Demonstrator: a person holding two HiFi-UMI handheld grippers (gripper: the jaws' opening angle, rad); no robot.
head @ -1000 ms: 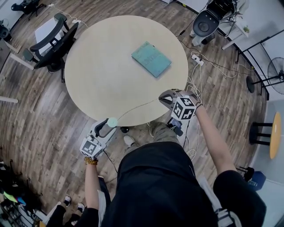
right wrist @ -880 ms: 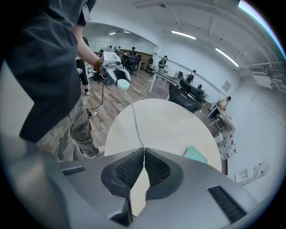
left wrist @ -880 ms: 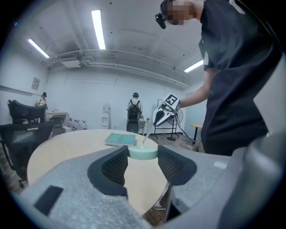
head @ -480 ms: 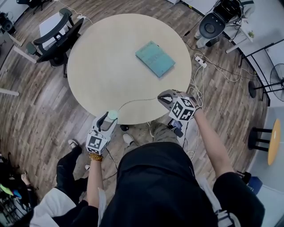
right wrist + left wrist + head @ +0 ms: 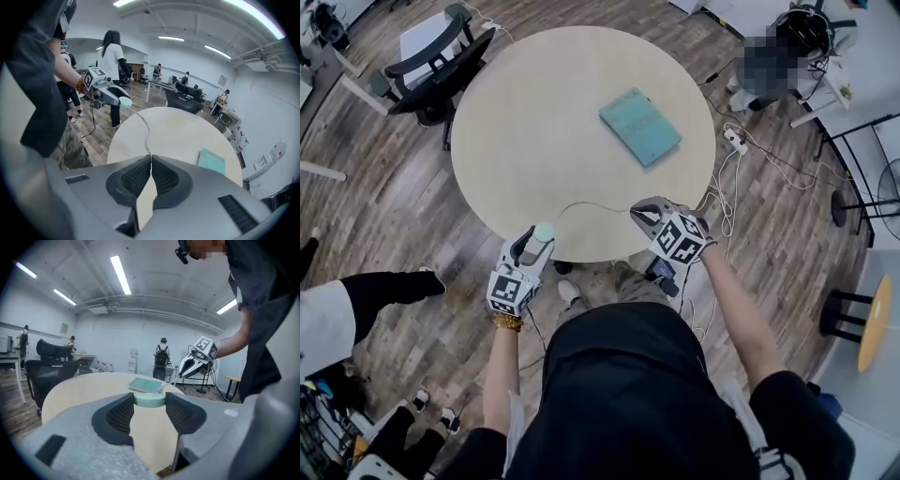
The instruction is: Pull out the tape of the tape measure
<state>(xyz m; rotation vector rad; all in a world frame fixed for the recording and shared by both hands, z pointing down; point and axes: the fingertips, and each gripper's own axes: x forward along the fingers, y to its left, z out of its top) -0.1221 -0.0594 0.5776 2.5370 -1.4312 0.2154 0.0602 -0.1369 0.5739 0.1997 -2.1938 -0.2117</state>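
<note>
Gripping round pale-green tape measure (image 5: 150,400) in left claw (image 5: 540,236); pinching its pulled-out tape (image 5: 591,203) in closed right claw (image 5: 636,212) above tabletop (image 5: 534,122).

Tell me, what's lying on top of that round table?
A teal book lies flat on the table. A thin tape crosses the near edge, from the left gripper to the right gripper; whether it touches the top is unclear. Anything under the book is covered.

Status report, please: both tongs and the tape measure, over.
Left tongs clamp the tape measure. Right tongs shut on tape, slack over the table. Book apart, nothing blocking.
</note>
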